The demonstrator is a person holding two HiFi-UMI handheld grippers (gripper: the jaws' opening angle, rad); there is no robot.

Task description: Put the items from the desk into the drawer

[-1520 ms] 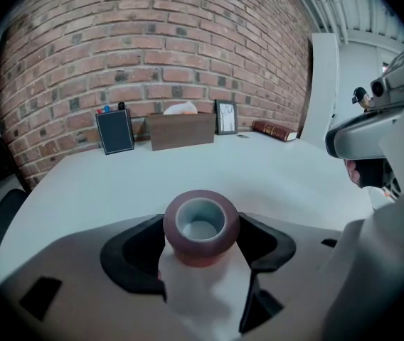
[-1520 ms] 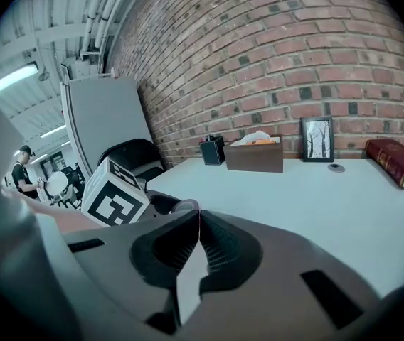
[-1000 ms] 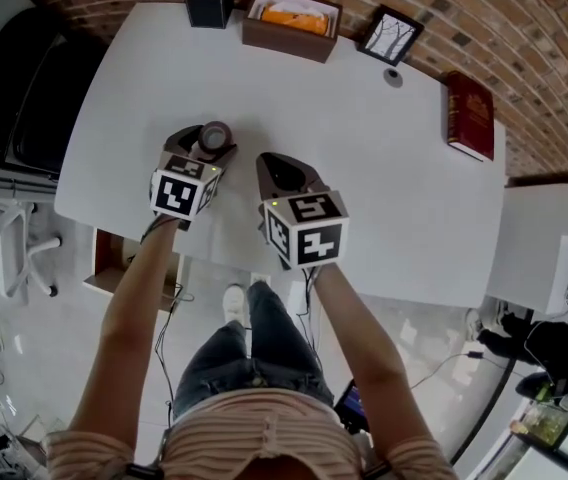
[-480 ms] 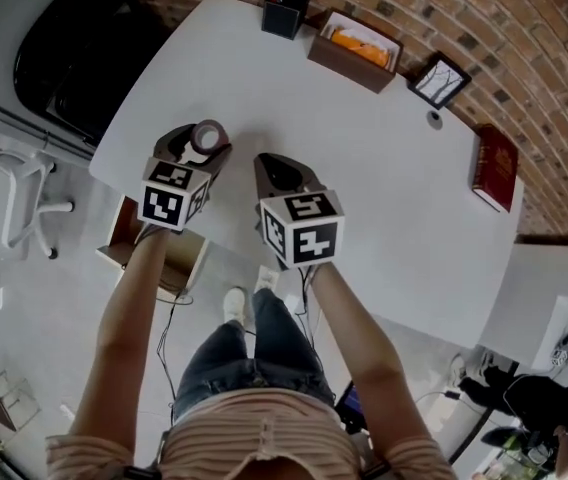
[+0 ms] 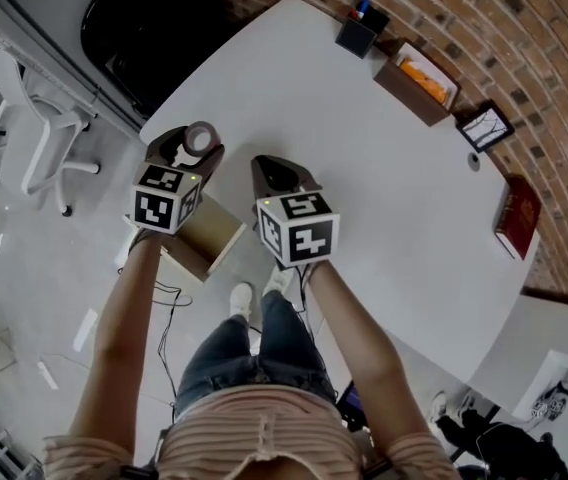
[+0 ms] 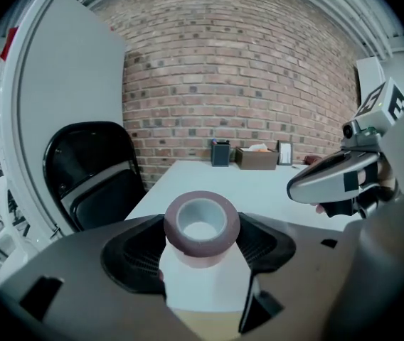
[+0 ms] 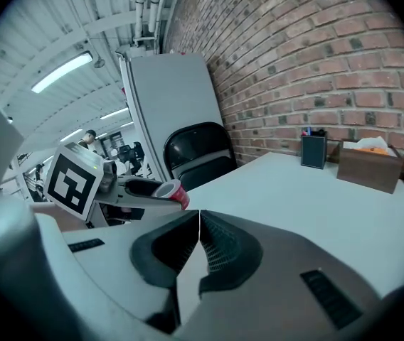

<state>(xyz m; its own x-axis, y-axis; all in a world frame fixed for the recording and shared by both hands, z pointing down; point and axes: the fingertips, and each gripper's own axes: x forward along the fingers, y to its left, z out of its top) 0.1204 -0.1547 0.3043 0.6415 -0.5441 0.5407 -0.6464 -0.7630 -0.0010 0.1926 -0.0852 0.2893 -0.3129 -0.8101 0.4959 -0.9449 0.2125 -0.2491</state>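
A dark red roll of tape is held in my left gripper, which is shut on it over the white desk's near left corner. The roll stands on end between the jaws, its hole facing up. My right gripper is beside it to the right, shut with nothing between its jaws, also above the desk near its front edge. A wooden drawer stands pulled out below the desk edge, under my left gripper.
At the desk's far edge by the brick wall stand a black pen holder, a brown tissue box, a small picture frame and a red book. A black chair and a white chair are to the left.
The head view has swung left, so the desk now runs diagonally and the pulled-out drawer shows more fully. Both grippers keep about the same places, the left still holding the tape.
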